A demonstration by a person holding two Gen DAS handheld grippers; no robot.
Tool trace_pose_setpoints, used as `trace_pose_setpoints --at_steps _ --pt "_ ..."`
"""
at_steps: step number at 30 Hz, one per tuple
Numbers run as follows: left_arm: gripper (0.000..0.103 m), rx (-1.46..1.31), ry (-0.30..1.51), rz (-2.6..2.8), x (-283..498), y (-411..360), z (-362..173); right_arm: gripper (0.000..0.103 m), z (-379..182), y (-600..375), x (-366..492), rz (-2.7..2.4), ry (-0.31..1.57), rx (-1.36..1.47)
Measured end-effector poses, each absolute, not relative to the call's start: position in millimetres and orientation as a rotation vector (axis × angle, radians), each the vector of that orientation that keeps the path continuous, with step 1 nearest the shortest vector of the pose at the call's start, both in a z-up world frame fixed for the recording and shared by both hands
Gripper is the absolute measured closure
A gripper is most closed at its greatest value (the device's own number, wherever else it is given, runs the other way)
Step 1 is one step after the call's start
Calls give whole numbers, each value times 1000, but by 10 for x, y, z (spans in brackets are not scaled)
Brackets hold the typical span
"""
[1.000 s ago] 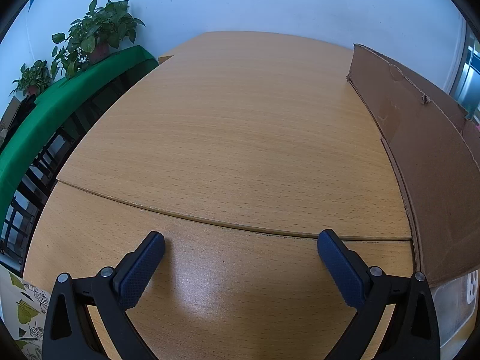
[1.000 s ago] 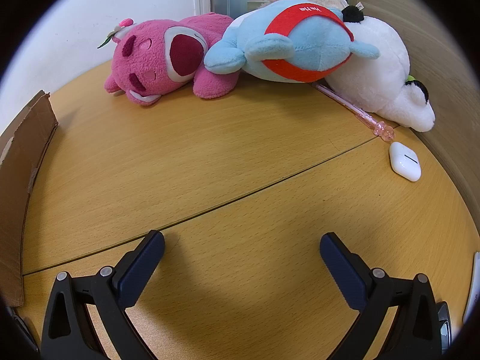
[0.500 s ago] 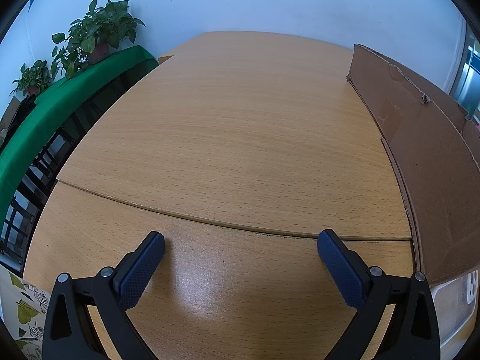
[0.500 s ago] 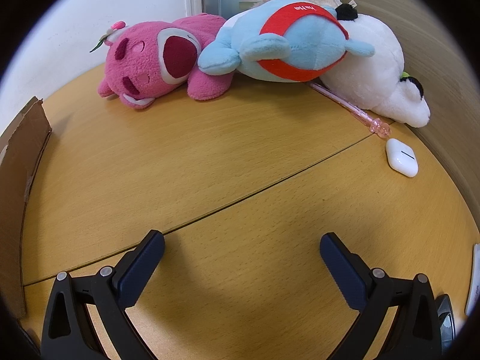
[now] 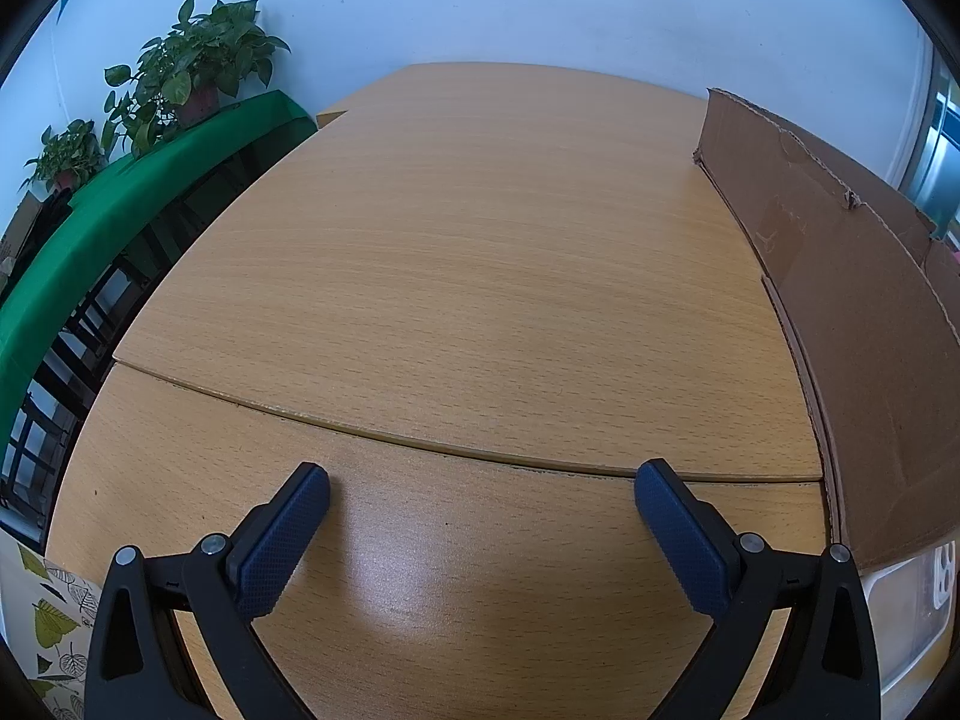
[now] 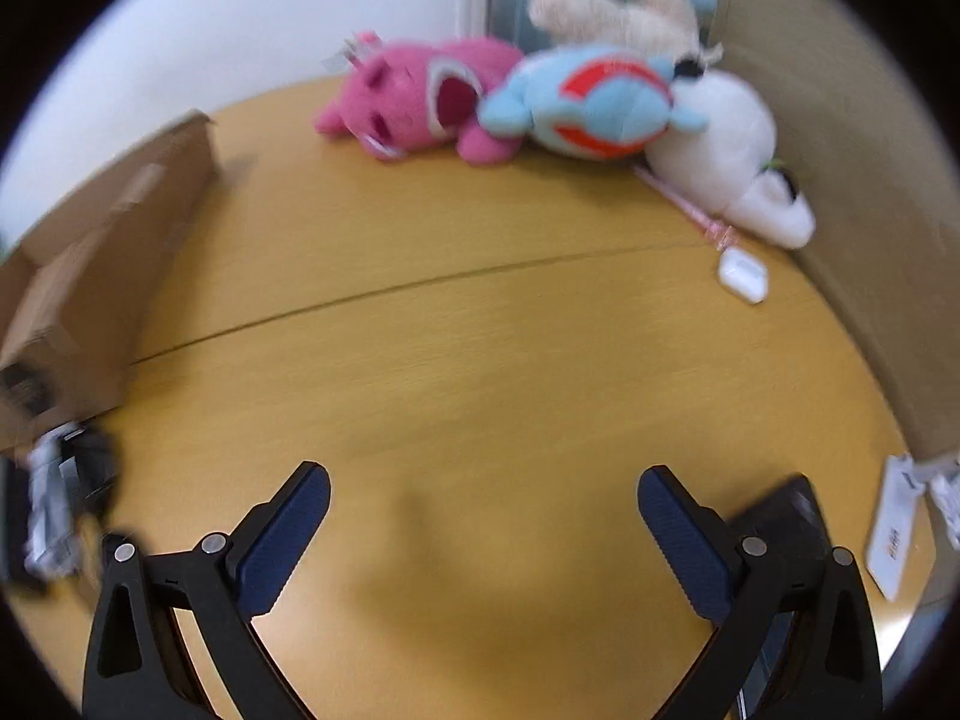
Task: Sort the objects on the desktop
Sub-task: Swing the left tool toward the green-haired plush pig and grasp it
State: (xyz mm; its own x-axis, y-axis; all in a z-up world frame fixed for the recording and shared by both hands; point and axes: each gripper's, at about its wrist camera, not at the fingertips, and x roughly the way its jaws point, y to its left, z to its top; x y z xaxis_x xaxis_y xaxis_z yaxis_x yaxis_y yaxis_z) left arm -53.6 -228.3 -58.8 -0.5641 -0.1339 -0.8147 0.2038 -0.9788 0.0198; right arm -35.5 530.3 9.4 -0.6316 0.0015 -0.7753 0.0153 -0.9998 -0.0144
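My right gripper point(image 6: 483, 504) is open and empty above the wooden desk point(image 6: 480, 360). Far ahead lie a pink plush point(image 6: 414, 99), a blue and red plush point(image 6: 594, 102) and a white plush point(image 6: 726, 162), with a beige plush point(image 6: 624, 6) behind them. A pink pen point(image 6: 690, 207) and a white earbud case point(image 6: 744, 277) lie to the right of centre. A black object point(image 6: 780, 510) sits behind my right finger. My left gripper point(image 5: 480, 498) is open and empty over bare desk point(image 5: 468, 276).
A cardboard box point(image 5: 852, 324) stands right of my left gripper; it also shows at the left of the right wrist view point(image 6: 102, 276). A clear container point(image 5: 912, 606) sits below it. White packets point(image 6: 900, 528) lie at the right edge. Green shelf with plants point(image 5: 198, 78) at left.
The right gripper has pulled back and swung left, so the plush toys look farther and more of the cardboard box shows; the view is blurred. The left gripper has not moved.
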Motion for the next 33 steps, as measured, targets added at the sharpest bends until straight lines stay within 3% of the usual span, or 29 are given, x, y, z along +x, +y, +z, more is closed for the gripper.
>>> trace_pose_setpoints --at_steps 5,10,16,21,26,31,33 --pt "1 1447 91 -2669 -360 -2173 -480 0 617 4994 409 -2774 193 1073" --pt "1 1293 6 -2813 408 -1941 195 0 820 4619 1064 -2599 290 925" --pt "1 1337 243 -2974 1595 -1546 590 0 558 4293 1414 -2316 162 886" --pt "1 1437 123 -2985 2327 -1100 463 0 165 3975 1633 -2059 124 970" --pt "1 1527 440 -3028 2663 -982 206 0 23 3611 1743 -1836 29 939" --pt "0 1615 863 -2953 2672 -844 -145 0 3 3243 1995 -1774 69 882" --pt "1 1651 922 -2963 2602 -763 -206 0 -50 3101 2016 -1698 22 927"
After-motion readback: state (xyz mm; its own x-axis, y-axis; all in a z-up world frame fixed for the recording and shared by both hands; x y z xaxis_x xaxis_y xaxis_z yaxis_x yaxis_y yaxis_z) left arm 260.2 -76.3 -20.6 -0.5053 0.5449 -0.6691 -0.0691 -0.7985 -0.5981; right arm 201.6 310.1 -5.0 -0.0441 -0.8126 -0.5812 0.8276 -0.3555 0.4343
